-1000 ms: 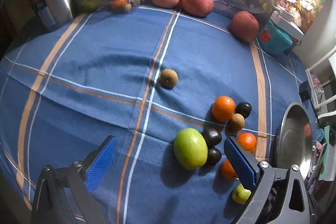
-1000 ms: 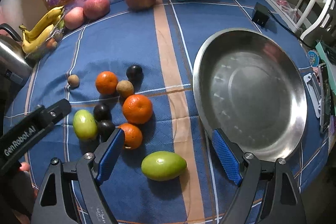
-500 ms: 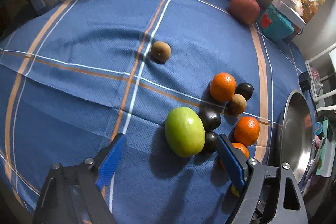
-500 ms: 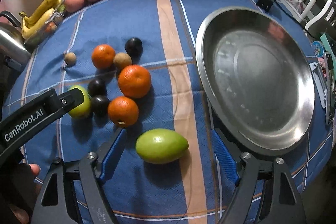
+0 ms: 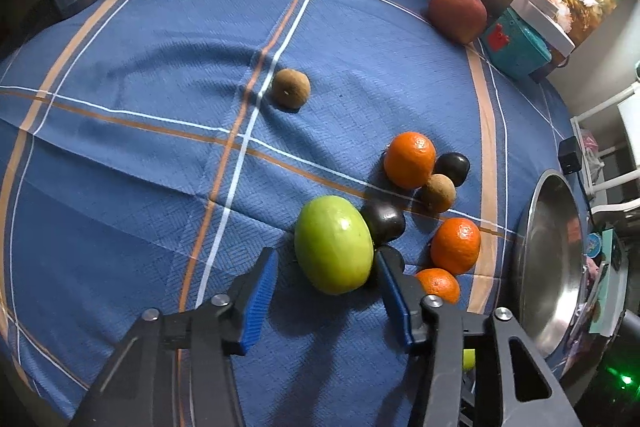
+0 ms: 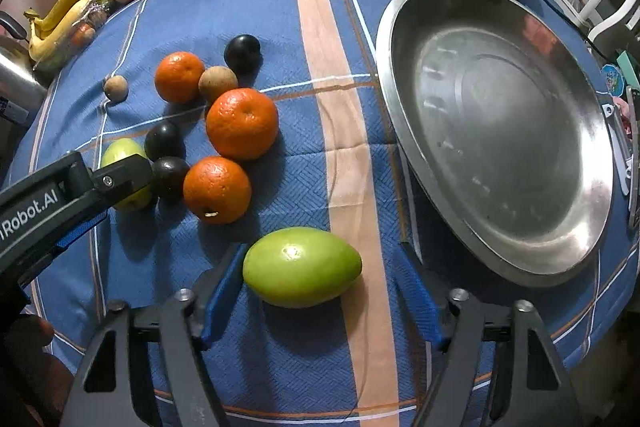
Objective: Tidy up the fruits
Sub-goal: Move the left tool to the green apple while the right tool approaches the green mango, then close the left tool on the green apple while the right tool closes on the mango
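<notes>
Nothing has been sorted yet: the steel pan on the bench sits empty, while the oranges, dark plums and brown fruits lie clustered on the blue cloth beside it. The left claw has just been closing, its jaws straddling one green mango with the right pad about touching and the left a gap short. The right claw, also closing, brackets the other mango near the pan, pads not yet pressing, so every fruit is left to move.
</notes>
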`<action>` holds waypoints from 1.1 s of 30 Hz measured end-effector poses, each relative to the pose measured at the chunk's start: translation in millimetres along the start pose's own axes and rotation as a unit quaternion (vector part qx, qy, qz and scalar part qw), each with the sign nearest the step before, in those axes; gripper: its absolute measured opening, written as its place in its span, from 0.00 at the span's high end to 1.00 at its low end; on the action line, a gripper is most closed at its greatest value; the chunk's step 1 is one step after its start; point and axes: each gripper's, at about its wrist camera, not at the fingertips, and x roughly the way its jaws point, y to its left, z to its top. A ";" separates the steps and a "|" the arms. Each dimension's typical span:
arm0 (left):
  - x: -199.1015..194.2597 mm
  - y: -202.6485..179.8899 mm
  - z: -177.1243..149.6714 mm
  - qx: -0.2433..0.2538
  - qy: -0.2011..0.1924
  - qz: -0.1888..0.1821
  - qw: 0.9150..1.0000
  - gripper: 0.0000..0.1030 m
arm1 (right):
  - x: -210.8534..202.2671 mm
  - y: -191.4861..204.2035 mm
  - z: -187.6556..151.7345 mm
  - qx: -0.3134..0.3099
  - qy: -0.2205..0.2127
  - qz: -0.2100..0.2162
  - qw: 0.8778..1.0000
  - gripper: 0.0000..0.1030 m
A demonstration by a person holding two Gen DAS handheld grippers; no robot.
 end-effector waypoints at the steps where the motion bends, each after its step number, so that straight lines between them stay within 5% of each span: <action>1: -0.2 -0.2 0.3 0.000 0.000 -0.002 1.000 0.53 | 0.9 0.4 -0.3 0.000 0.000 0.001 1.000 0.34; 6: -3.0 -1.9 1.7 0.001 -0.003 -0.007 1.000 0.59 | 0.3 1.6 -1.7 -0.003 -0.003 0.012 1.000 0.45; 21: -20.7 3.6 5.5 -0.006 -0.023 -0.006 1.000 0.60 | -22.9 7.3 3.0 -0.001 -0.016 0.024 1.000 0.45; 25: -33.6 2.8 6.3 -0.004 -0.039 -0.010 0.999 0.70 | -40.5 5.3 7.1 0.003 -0.033 0.030 0.999 0.45; 33: -39.7 -5.5 4.5 0.008 -0.054 -0.001 0.998 0.70 | -54.3 -1.7 15.8 0.011 -0.060 0.030 0.998 0.45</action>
